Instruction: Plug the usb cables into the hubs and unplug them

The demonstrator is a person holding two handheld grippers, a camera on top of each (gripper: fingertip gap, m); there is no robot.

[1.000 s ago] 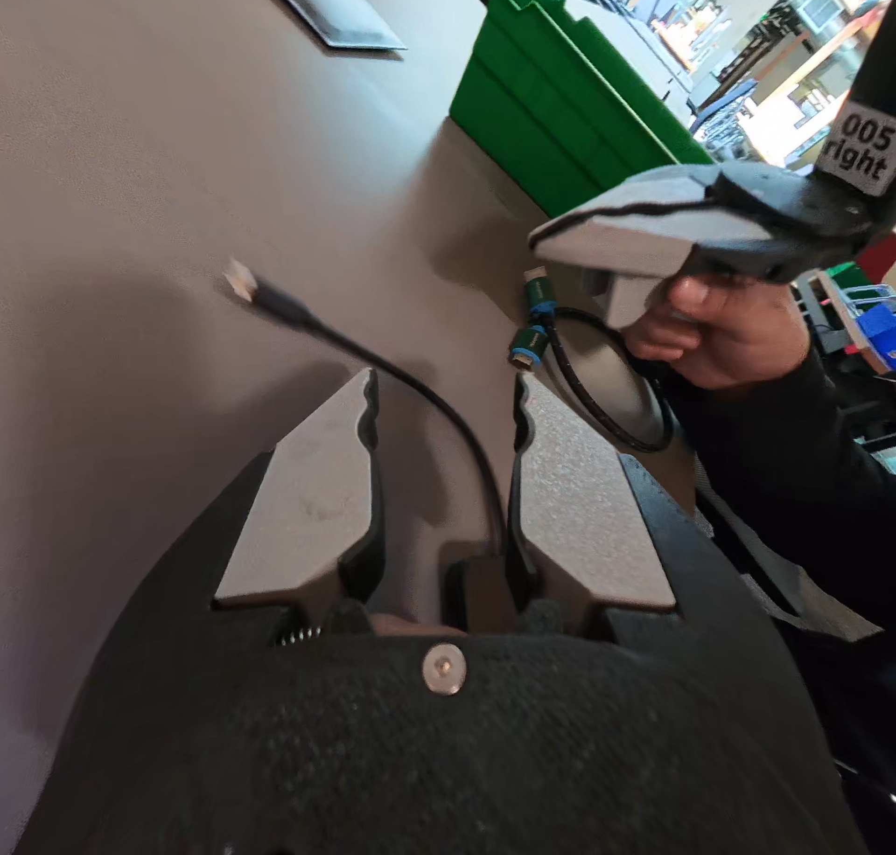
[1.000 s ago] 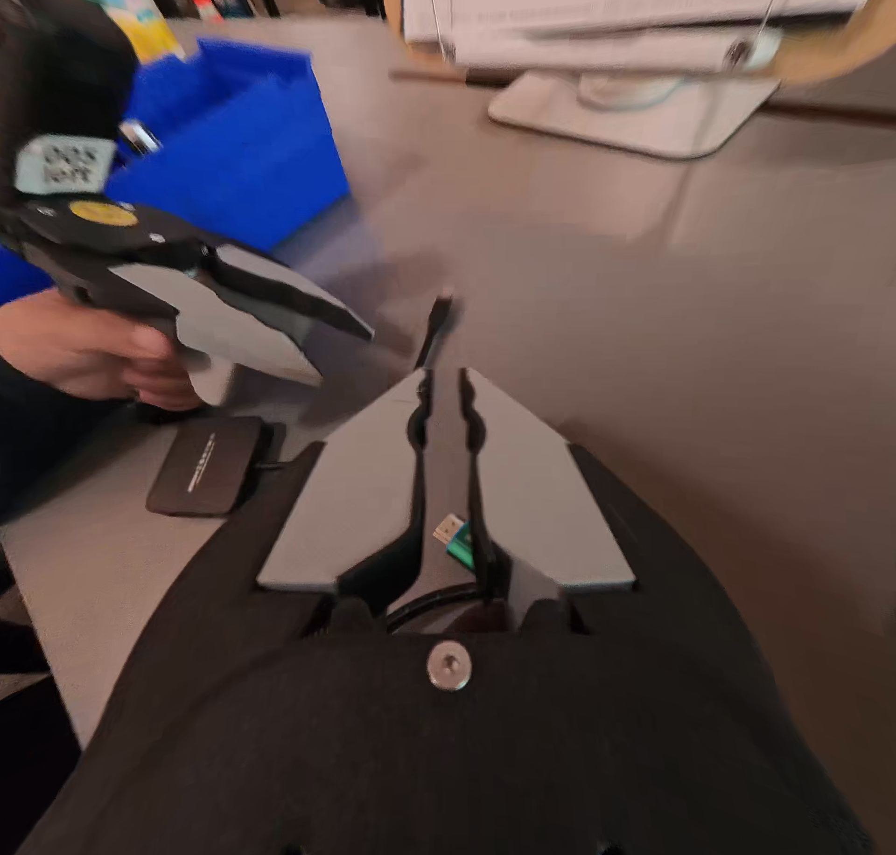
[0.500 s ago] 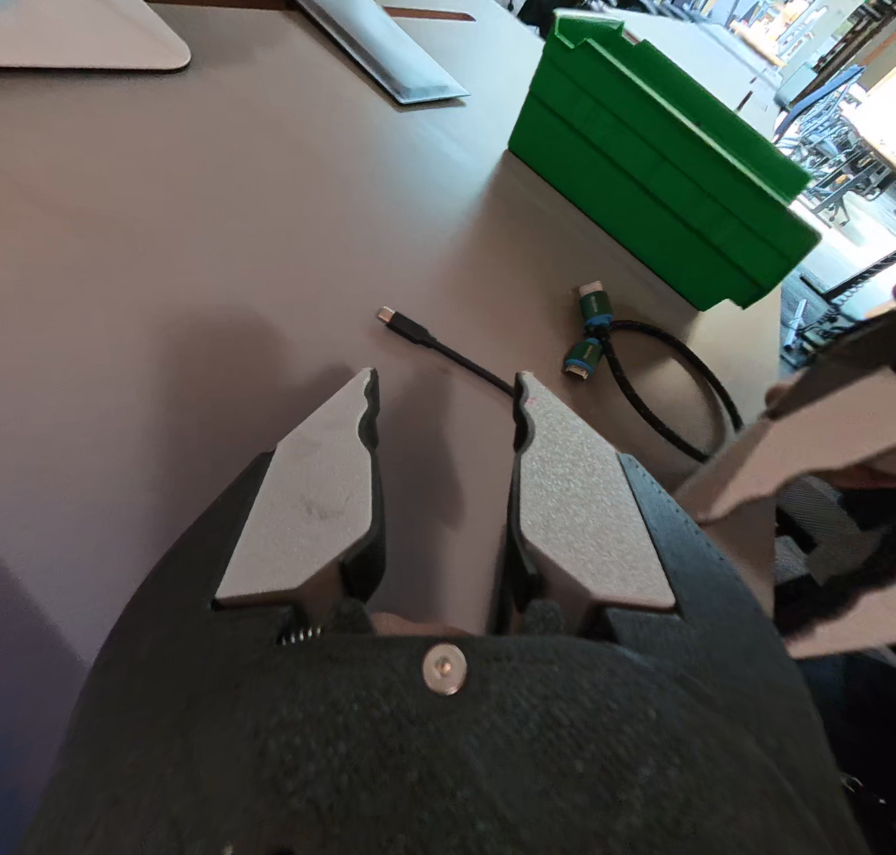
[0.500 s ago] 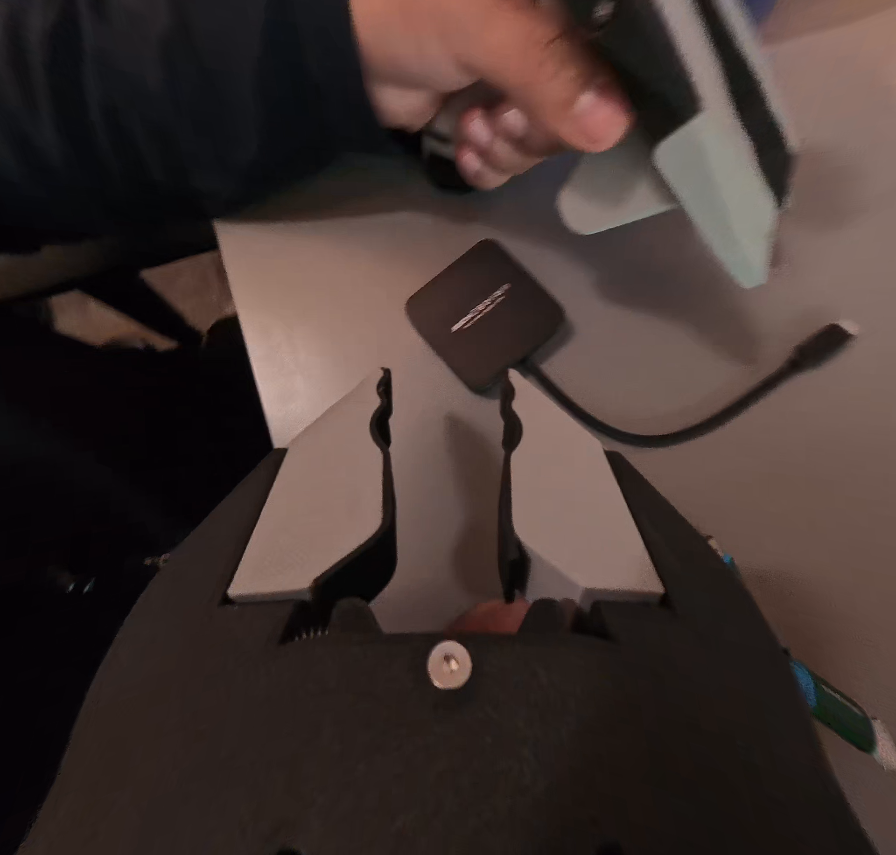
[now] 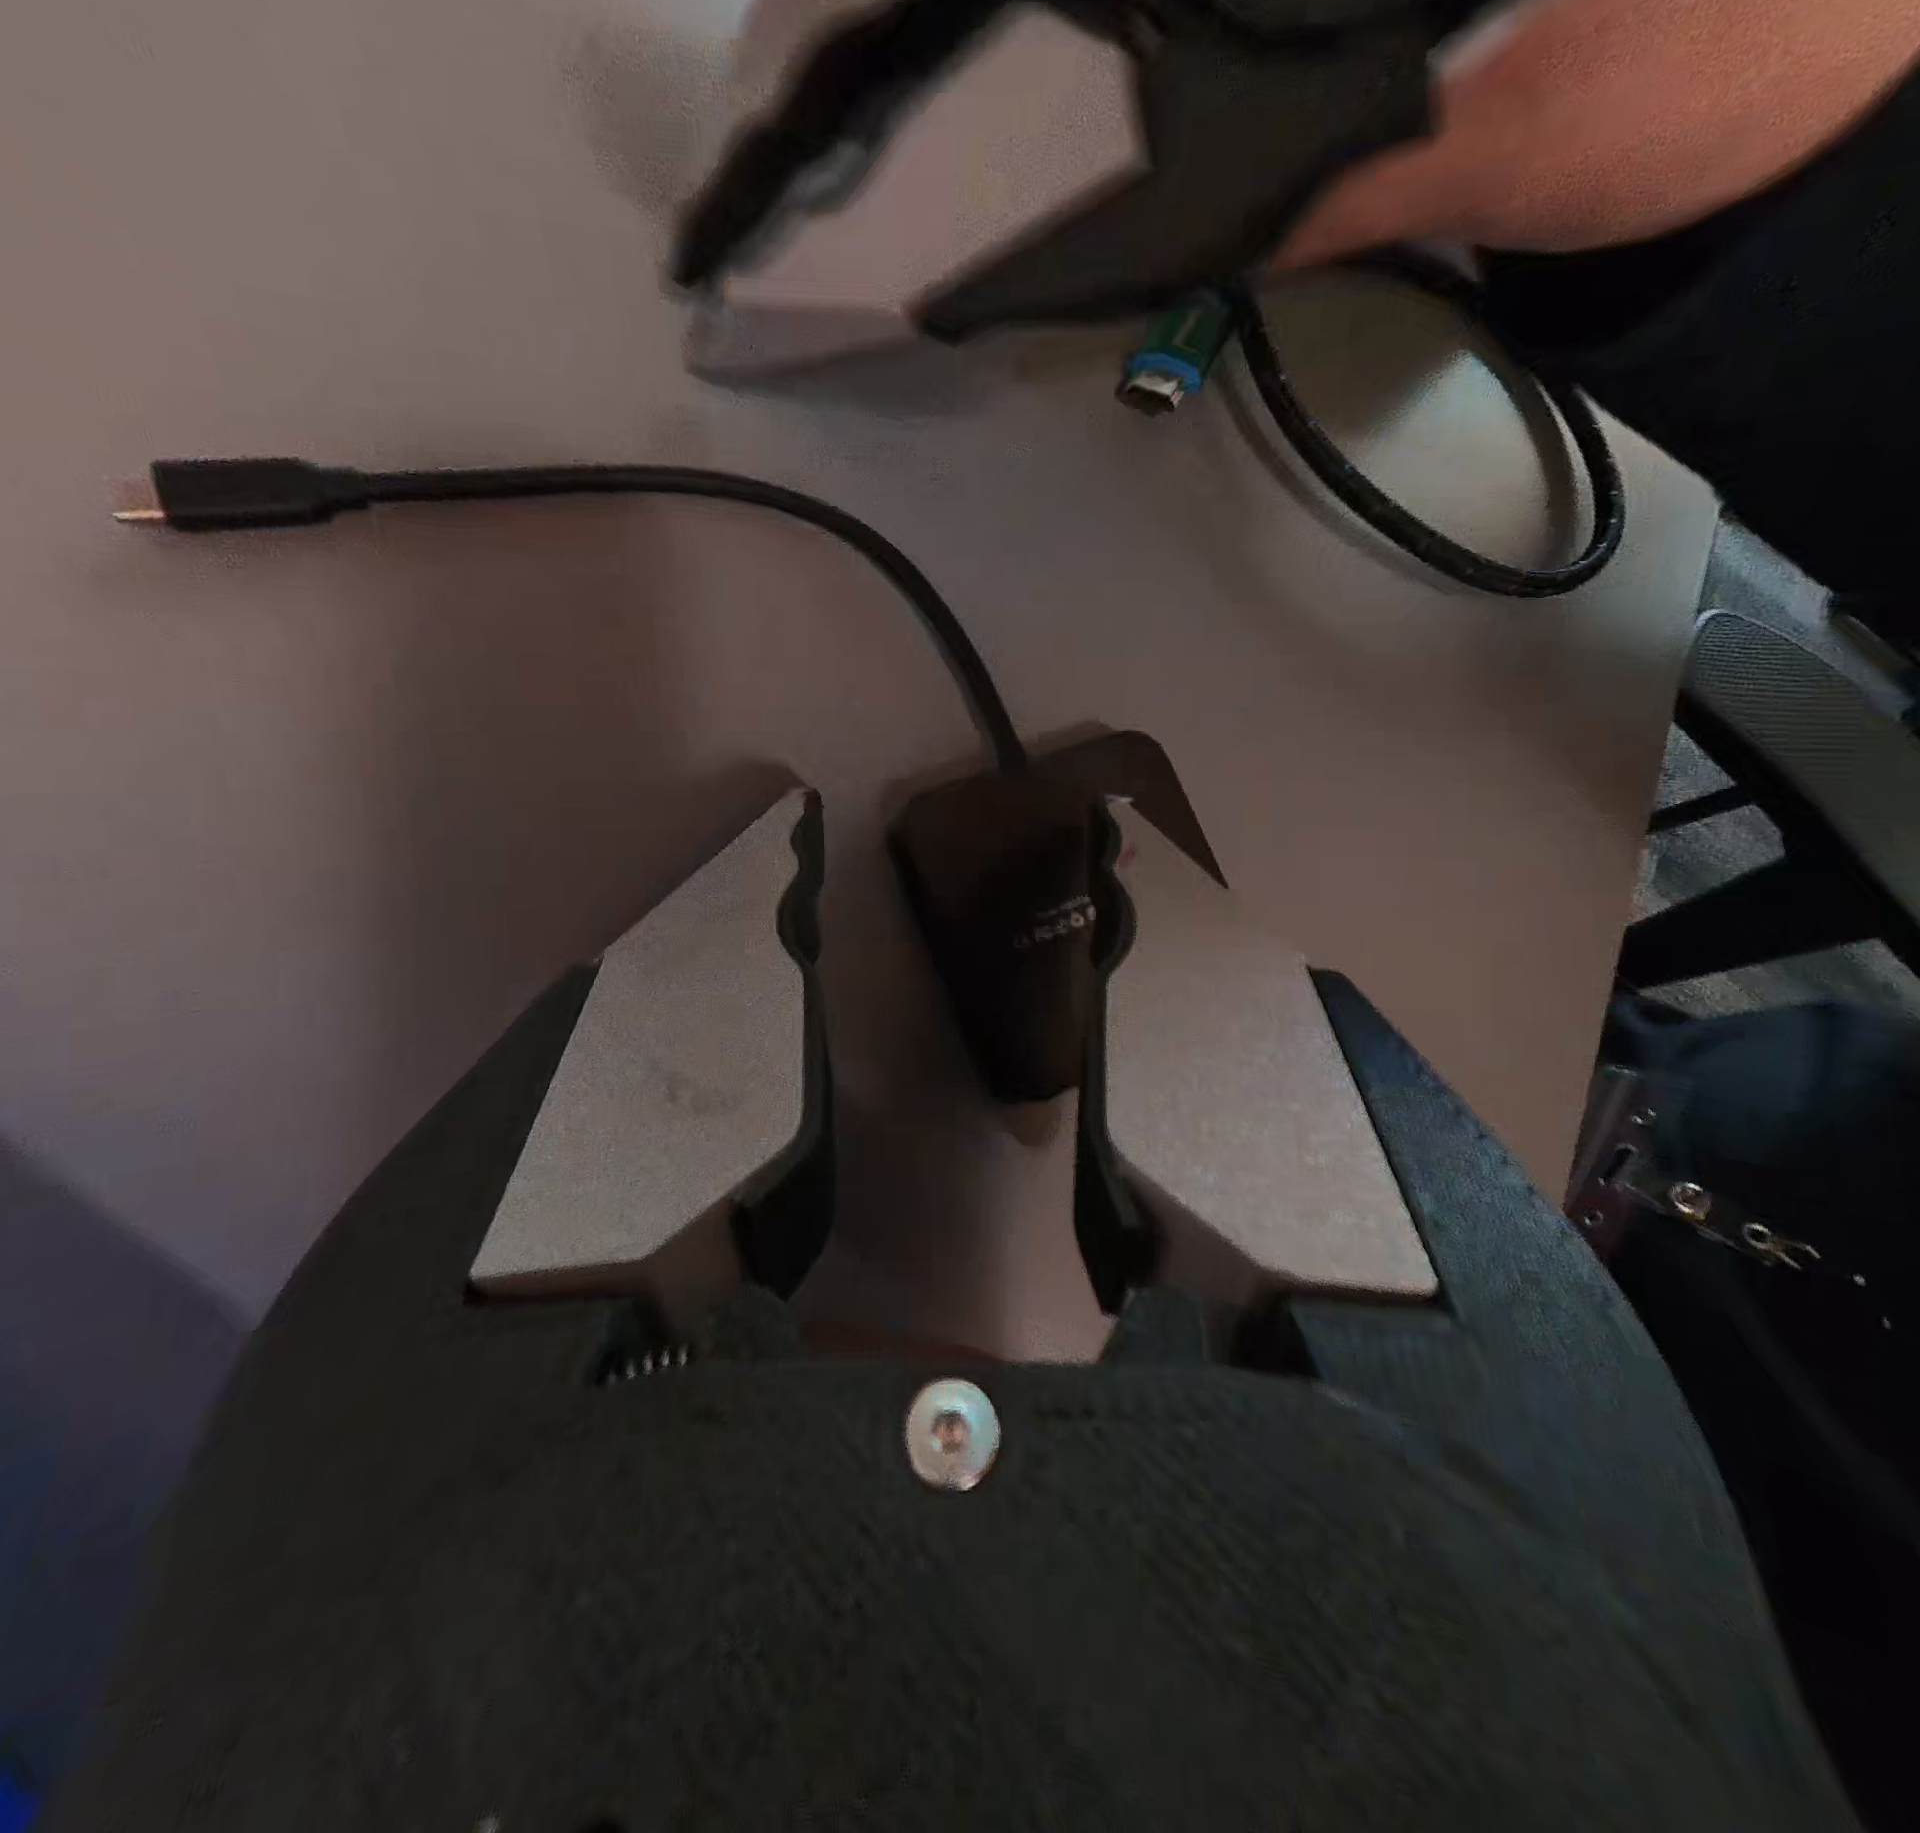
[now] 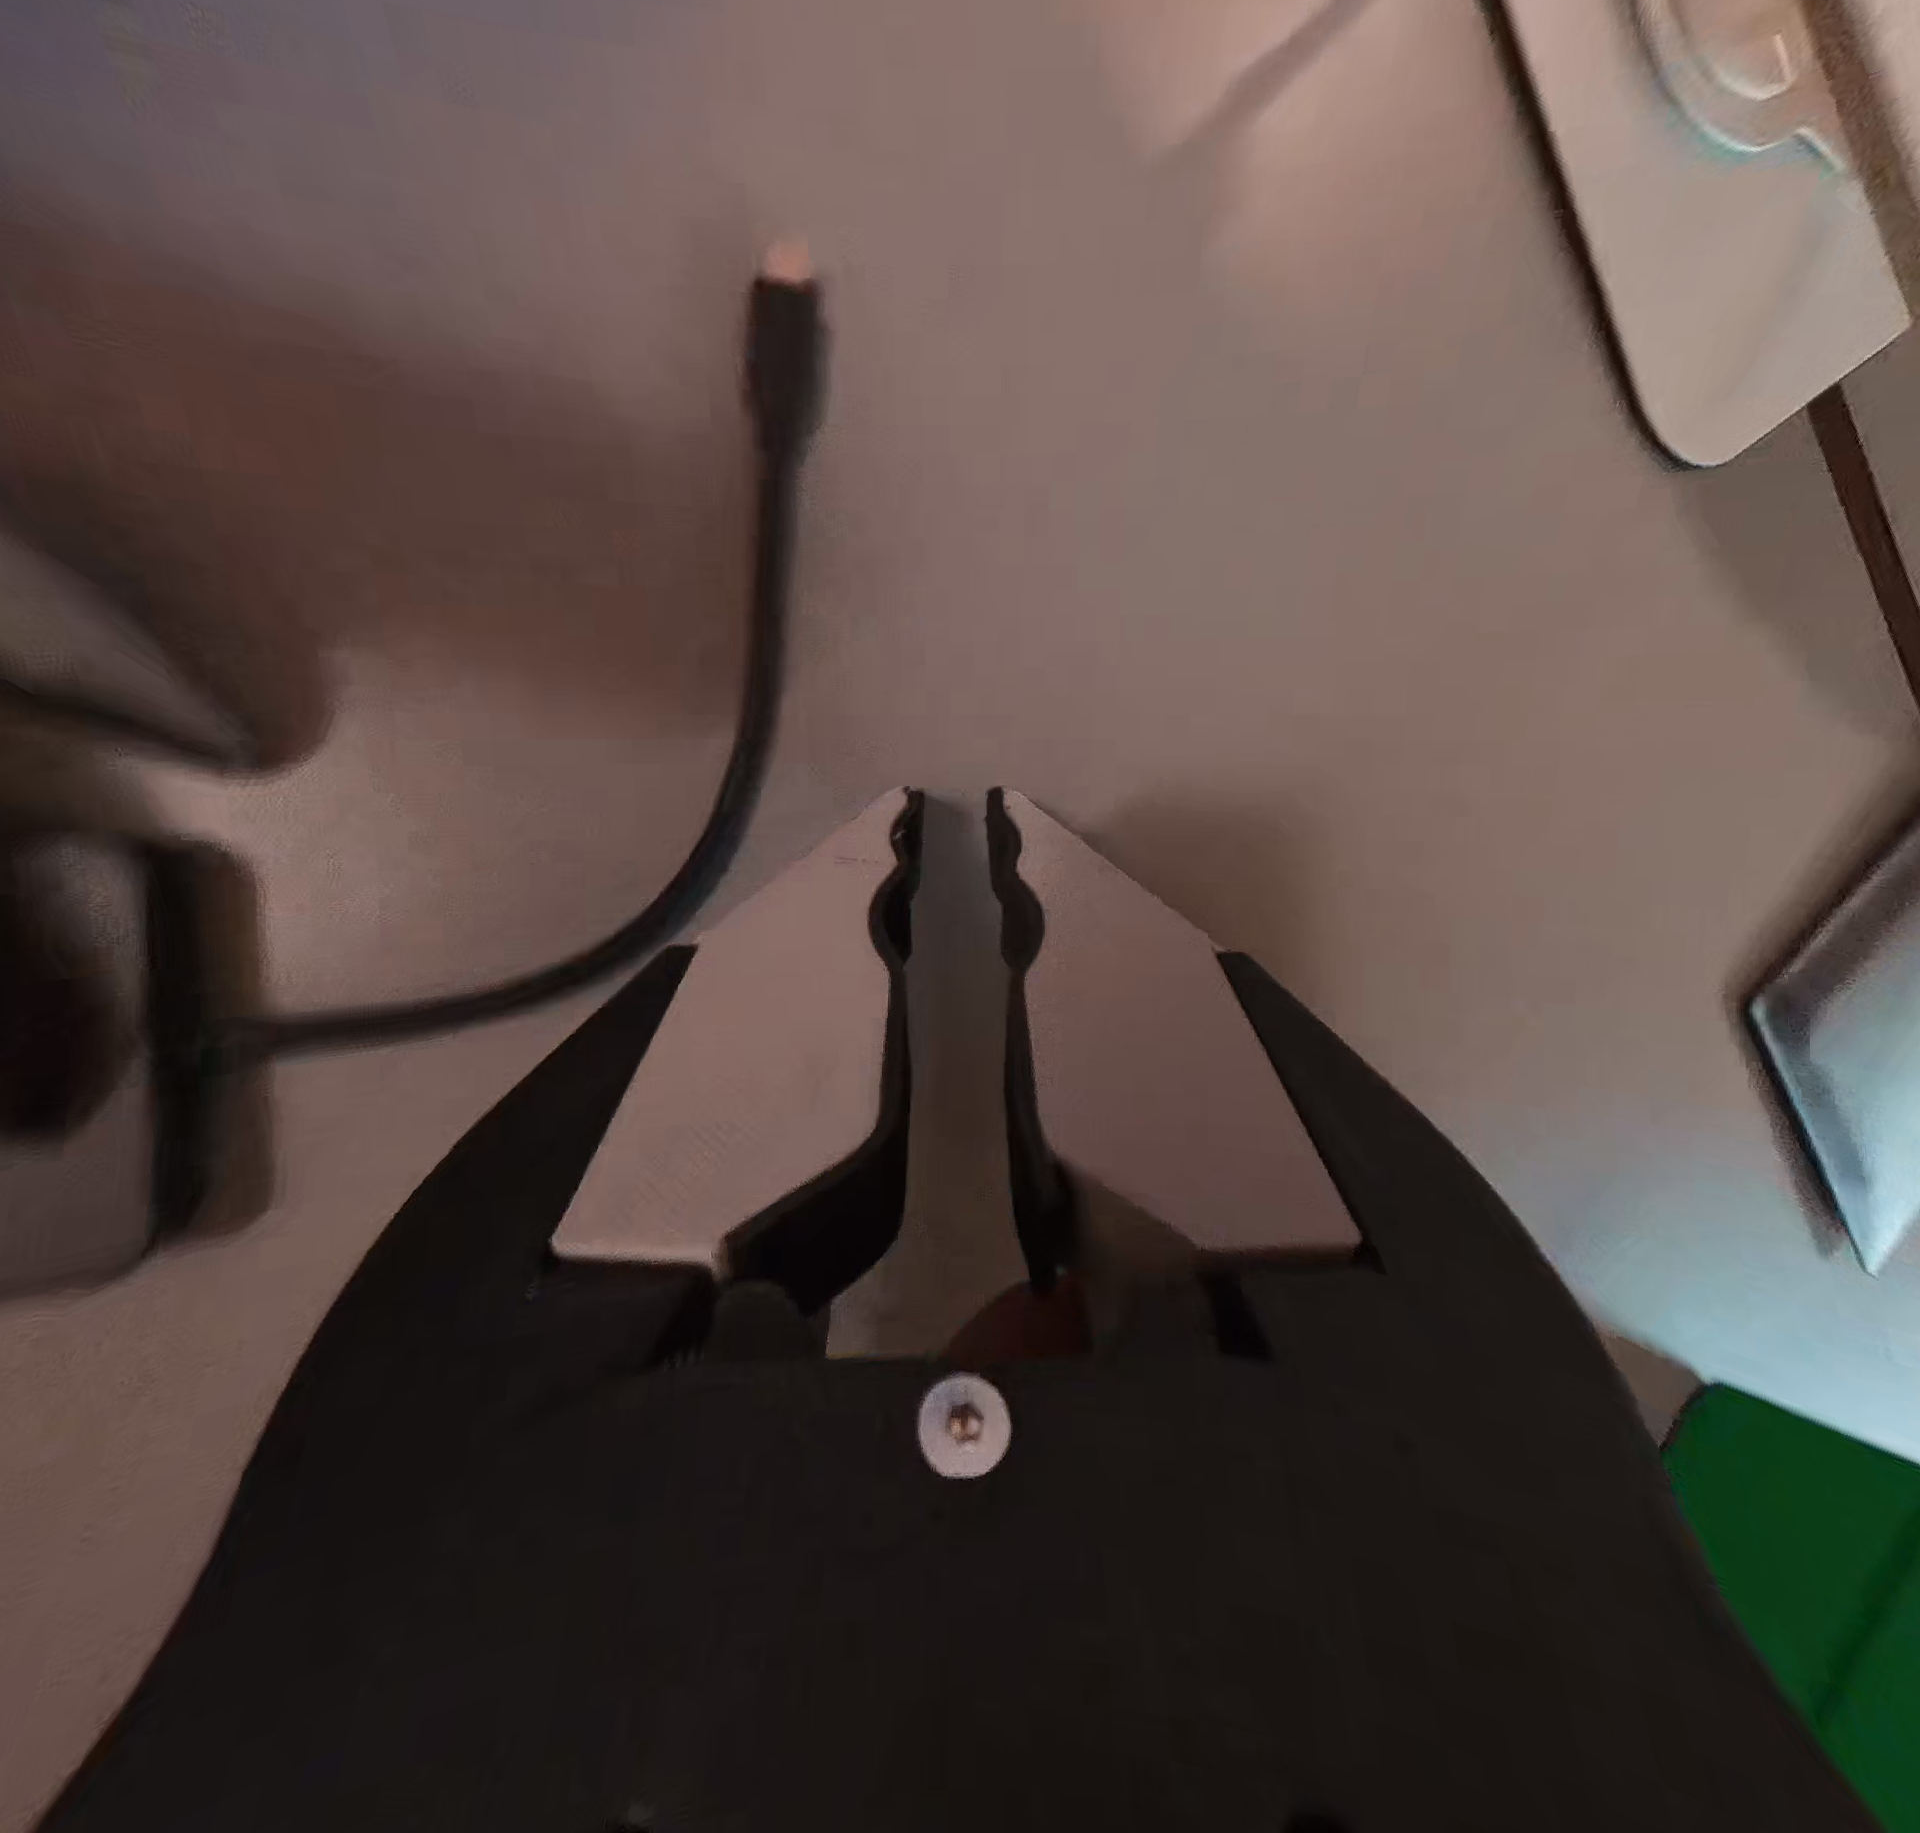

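In the left wrist view a small black adapter box lies on the grey table. My left gripper is open around it, and the box rests against the right finger. Its short black cable curves away to a plug at the left. My right gripper, blurred and held by a hand, hovers beyond it. In the right wrist view my right gripper is shut to a narrow slit and empty, just right of the same cable and plug.
A black braided cable with a green and blue connector lies near the table's right edge, with a chair past it. A white stand base, a silver plate and a green bin are at the right. One gripper's finger ends stand about 12 cm off the other's.
My left gripper has tipped down and now straddles the adapter box. My right gripper has swung away from the box toward the cable and its fingers have closed up.
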